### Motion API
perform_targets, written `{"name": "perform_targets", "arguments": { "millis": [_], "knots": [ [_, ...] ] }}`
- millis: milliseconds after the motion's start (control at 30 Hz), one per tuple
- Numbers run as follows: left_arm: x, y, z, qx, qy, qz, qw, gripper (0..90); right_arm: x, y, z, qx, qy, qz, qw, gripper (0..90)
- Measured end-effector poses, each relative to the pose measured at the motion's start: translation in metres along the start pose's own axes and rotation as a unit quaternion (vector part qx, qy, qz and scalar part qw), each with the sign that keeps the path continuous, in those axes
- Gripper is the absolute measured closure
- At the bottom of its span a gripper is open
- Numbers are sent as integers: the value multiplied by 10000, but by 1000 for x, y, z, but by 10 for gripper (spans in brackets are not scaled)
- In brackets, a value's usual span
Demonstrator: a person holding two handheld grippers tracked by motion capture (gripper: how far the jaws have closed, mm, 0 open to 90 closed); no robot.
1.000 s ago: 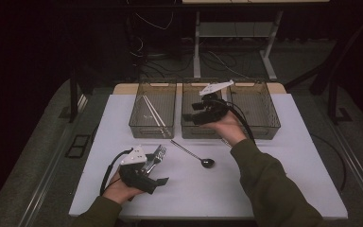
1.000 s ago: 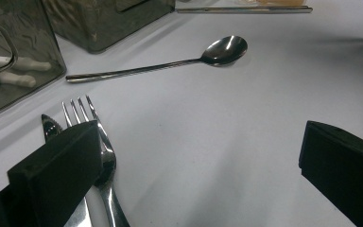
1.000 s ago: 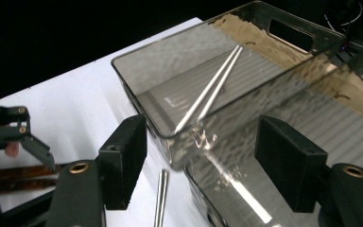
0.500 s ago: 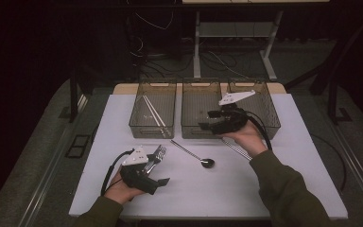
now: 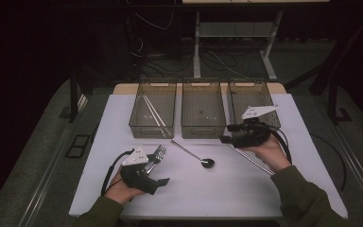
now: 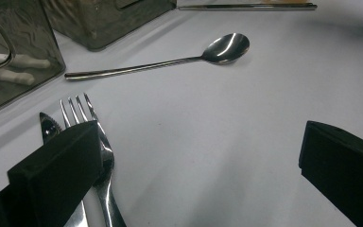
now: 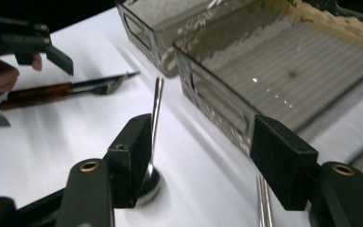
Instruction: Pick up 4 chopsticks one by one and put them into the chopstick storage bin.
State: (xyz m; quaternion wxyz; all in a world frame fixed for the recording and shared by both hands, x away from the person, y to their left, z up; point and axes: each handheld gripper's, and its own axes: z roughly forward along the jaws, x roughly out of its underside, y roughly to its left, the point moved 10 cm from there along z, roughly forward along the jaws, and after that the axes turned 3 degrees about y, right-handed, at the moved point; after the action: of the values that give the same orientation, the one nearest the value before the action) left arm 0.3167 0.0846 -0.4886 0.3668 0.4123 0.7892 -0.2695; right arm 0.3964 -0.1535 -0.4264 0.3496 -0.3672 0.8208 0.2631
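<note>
My left gripper rests open on the white table at the front left, its jaws wide apart. A fork and a knife lie under its left jaw. A steel spoon lies mid-table, and its handle runs just past the left jaw of my right gripper. My right gripper hovers in front of the bins, pointing left; its jaws have just been closing a little, stand open, and hold nothing. Metal chopsticks lie under that hand.
Three smoky clear bins stand in a row at the back. The left bin holds white chopsticks. The middle bin and the right bin hold no cutlery that I can see. Cables trail from both grippers.
My right hand has come from above the middle bin to the right and down toward the table's front. The left hand has stayed put.
</note>
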Motion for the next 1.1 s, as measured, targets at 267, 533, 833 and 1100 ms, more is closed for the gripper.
{"name": "perform_targets", "arguments": {
  "millis": [267,533,833,1100],
  "knots": [
    [0,0,0,-9,0,24,10000,0,28,-4,-21,217,88,15,9997,475],
    [-1,0,-1,-2,-36,-16,10000,0,56,-13,-41,415,187,220,9987,600],
    [-1,0,-2,-3,-53,-18,10000,0,84,-21,-54,598,417,196,9971,652],
    [-1,0,-1,-3,-47,-26,10000,0,109,-25,-60,613,615,225,9960,667]
  ]
}}
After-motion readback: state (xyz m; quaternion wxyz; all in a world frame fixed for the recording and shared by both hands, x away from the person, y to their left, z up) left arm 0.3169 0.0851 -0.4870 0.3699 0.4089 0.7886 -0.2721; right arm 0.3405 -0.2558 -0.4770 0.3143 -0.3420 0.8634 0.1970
